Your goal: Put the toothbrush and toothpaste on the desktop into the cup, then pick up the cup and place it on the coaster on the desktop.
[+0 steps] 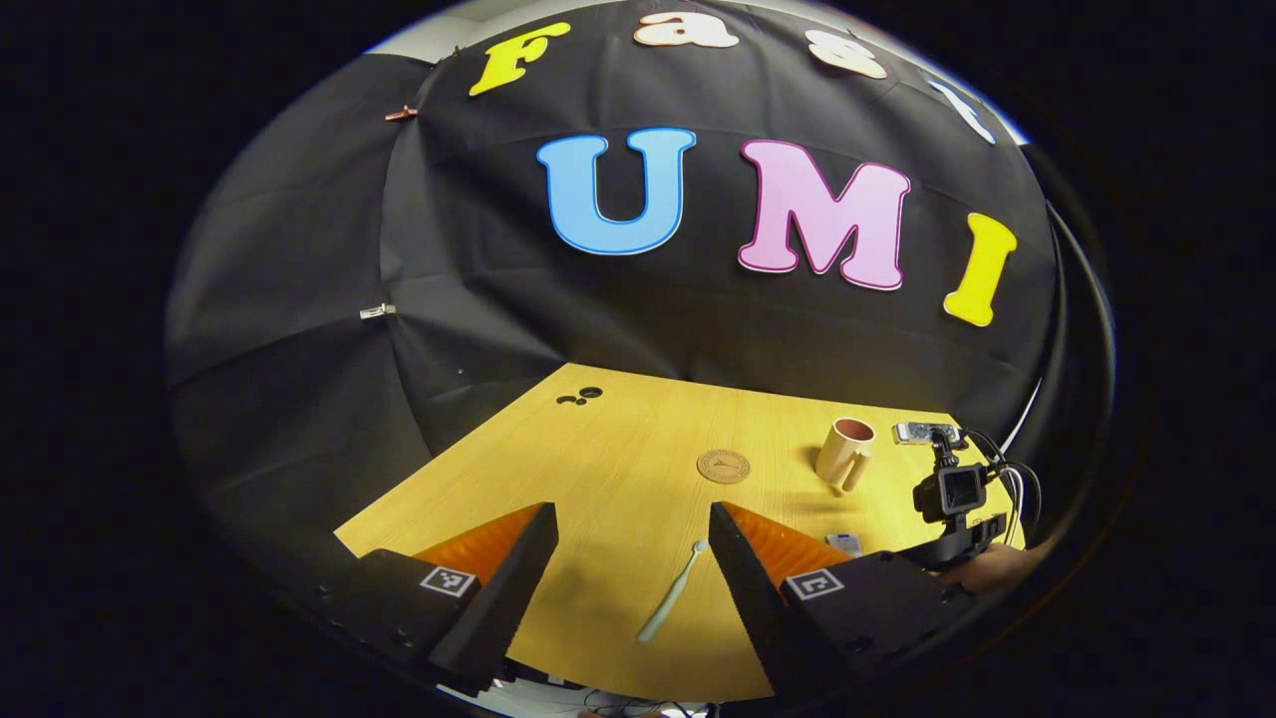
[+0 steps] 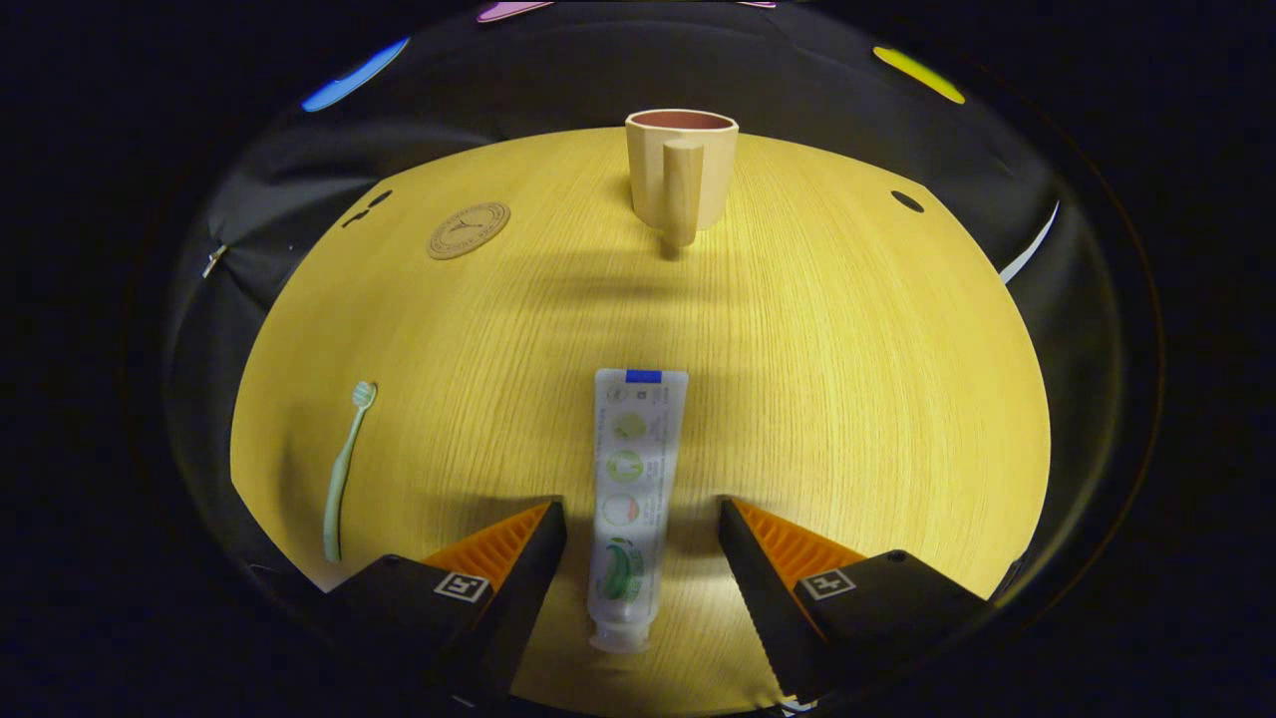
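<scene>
The desktop looks like pale wood with a fine straight grain and a matt finish. The cup seems matt ceramic or plastic, smooth-walled. The toothpaste is a glossy plastic tube. The toothbrush looks like smooth plastic. The coaster appears matt, cork-like or wooden.

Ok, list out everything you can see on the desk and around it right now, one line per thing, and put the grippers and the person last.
desktop: one, yellow wood grain, carries everything below.
cup: one, beige outside, reddish inside, upright at the far side, handle facing the right gripper view.
coaster: one, round, brown, lying flat left of the cup.
toothpaste: one tube, white with a blue end, flat between the right gripper's fingers, untouched.
toothbrush: one, pale green, flat near the desk's left edge.
left gripper: open, above the toothbrush.
right gripper: open, straddling the toothpaste.
hand: one, holding the right gripper.
</scene>
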A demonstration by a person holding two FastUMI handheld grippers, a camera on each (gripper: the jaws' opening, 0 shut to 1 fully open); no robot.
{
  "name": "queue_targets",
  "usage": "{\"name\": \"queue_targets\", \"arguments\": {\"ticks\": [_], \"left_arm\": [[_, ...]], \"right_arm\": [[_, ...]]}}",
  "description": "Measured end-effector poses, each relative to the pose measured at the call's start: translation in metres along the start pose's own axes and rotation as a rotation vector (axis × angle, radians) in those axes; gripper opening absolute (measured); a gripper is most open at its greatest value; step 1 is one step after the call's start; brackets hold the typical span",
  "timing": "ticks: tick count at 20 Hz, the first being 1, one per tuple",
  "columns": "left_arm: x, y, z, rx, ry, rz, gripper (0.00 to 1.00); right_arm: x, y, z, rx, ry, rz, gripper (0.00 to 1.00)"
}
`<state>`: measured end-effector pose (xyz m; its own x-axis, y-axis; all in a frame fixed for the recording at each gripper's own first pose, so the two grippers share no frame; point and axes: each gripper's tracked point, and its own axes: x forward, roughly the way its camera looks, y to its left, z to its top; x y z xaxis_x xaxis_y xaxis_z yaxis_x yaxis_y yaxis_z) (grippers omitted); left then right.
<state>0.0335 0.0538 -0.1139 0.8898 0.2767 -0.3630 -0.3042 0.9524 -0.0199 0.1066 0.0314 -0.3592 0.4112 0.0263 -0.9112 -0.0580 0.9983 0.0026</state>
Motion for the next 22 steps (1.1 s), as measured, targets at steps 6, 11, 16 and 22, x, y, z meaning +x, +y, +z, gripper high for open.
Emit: {"name": "queue_targets", "arguments": {"ticks": [6,11,16,22], "left_arm": [[0.015,0.003,-0.042,0.027,0.129,-0.05,0.97],[0.055,-0.009,-0.107,0.014,0.333,-0.181,0.97],[0.104,-0.012,-0.164,0.068,0.555,-0.218,0.9],[0.121,-0.032,-0.188,0.16,0.695,-0.269,0.82]], "right_arm": [[0.002,0.001,-0.004,0.062,0.1,-0.023,0.42],[-0.002,0.002,-0.006,0.031,0.099,0.02,0.31],[-0.004,0.002,-0.007,0.086,0.082,0.063,0.3],[-0.005,0.003,-0.006,0.066,0.065,0.077,0.3]]}}
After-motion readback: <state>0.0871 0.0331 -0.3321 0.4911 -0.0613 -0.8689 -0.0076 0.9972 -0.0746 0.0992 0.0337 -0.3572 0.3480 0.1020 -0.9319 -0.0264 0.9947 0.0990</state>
